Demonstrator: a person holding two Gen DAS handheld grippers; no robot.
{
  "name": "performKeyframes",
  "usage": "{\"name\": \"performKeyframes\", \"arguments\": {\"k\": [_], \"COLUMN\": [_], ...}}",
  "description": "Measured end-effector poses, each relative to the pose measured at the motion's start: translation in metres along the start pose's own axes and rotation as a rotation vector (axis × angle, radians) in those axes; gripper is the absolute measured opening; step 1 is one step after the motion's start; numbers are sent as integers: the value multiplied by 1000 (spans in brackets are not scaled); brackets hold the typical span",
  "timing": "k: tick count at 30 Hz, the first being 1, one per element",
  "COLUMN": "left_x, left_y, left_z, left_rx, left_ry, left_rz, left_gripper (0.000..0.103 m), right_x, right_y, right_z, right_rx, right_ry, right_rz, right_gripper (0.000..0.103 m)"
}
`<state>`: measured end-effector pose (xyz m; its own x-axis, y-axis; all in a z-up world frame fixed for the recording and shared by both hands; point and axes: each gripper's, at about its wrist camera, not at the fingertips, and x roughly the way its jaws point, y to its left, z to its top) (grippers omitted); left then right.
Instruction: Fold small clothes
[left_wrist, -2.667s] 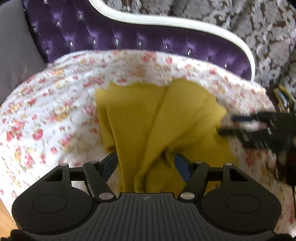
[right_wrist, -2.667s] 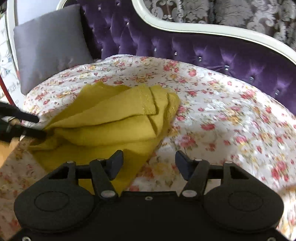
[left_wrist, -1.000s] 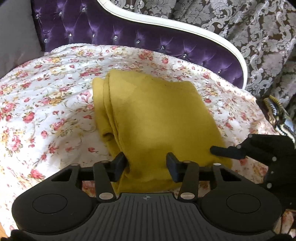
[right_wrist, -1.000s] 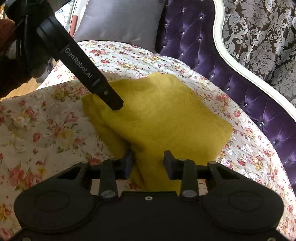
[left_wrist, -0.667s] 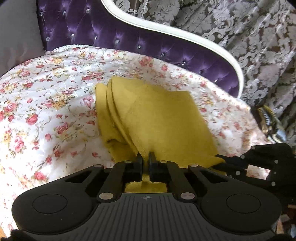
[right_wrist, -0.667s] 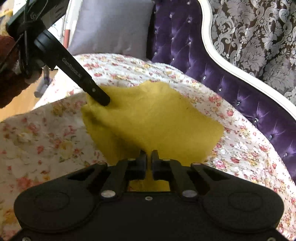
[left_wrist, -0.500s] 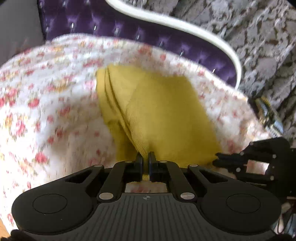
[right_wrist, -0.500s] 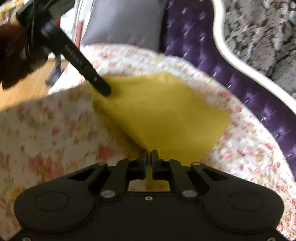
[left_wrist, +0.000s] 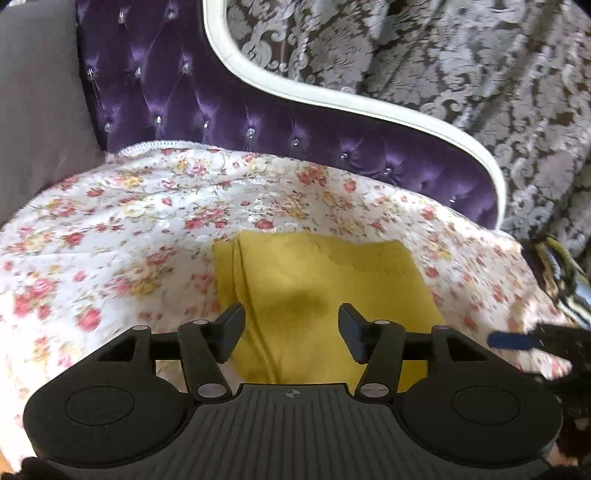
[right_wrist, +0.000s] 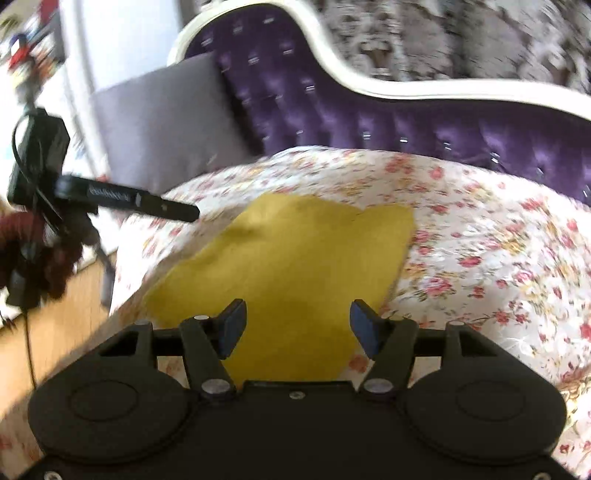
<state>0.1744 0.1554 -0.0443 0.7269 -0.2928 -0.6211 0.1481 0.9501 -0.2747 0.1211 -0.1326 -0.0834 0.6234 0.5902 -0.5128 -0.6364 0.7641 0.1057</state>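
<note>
A folded mustard-yellow knit garment (left_wrist: 325, 291) lies flat on the floral quilted bedspread (left_wrist: 110, 236) below the purple tufted headboard (left_wrist: 258, 110). The left hand-held gripper (left_wrist: 291, 332) and right hand-held gripper (right_wrist: 297, 326) hover above it, jaws just opened, pads gripping nothing. White lettering on the left gripper's finger (right_wrist: 147, 201) is too blurred to read.

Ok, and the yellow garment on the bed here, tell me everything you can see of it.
The mustard-yellow knit garment is soft, plain, matte fabric, folded into a compact, roughly rectangular stack; layered edges show along its left side in the left wrist view. It lies flat on the floral quilted bedspread, with a shallow dent near its middle. Both the left gripper and the right gripper have just opened; neither grips it.
</note>
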Motion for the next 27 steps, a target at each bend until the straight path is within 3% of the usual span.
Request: {"name": "performKeyframes", "arguments": {"k": [3, 6, 8, 11, 14, 19, 22, 25, 27], "left_x": [35, 61, 70, 71, 62, 53, 49, 35, 33], "left_y": [11, 15, 20, 20, 17, 30, 29, 16, 5], "left_z": [6, 8, 7, 5, 1, -9, -3, 12, 20], "left_rx": [-81, -103, -130, -170, -143, -96, -76, -23, 17], "left_ry": [59, 89, 104, 102, 78, 75, 57, -10, -59], "left_rz": [-22, 29, 24, 5, 12, 116, 92, 131, 138], "left_gripper": [54, 53, 50, 14, 12, 10, 15, 31, 63], "right_x": [6, 11, 12, 14, 16, 19, 22, 25, 32], "right_y": [-6, -7, -5, -5, -5, -6, -9, -12, -15], "right_z": [3, 3, 1, -1, -3, -4, -1, 11, 22], "right_rx": [24, 35, 37, 41, 49, 56, 74, 72, 69], "right_ry": [-7, -3, 0, 2, 8, 23, 24, -10, -37], "right_rz": [-9, 0, 4, 9, 14, 8, -6, -29, -49], "right_gripper": [66, 66, 66, 66, 66, 66, 66, 74, 78]}}
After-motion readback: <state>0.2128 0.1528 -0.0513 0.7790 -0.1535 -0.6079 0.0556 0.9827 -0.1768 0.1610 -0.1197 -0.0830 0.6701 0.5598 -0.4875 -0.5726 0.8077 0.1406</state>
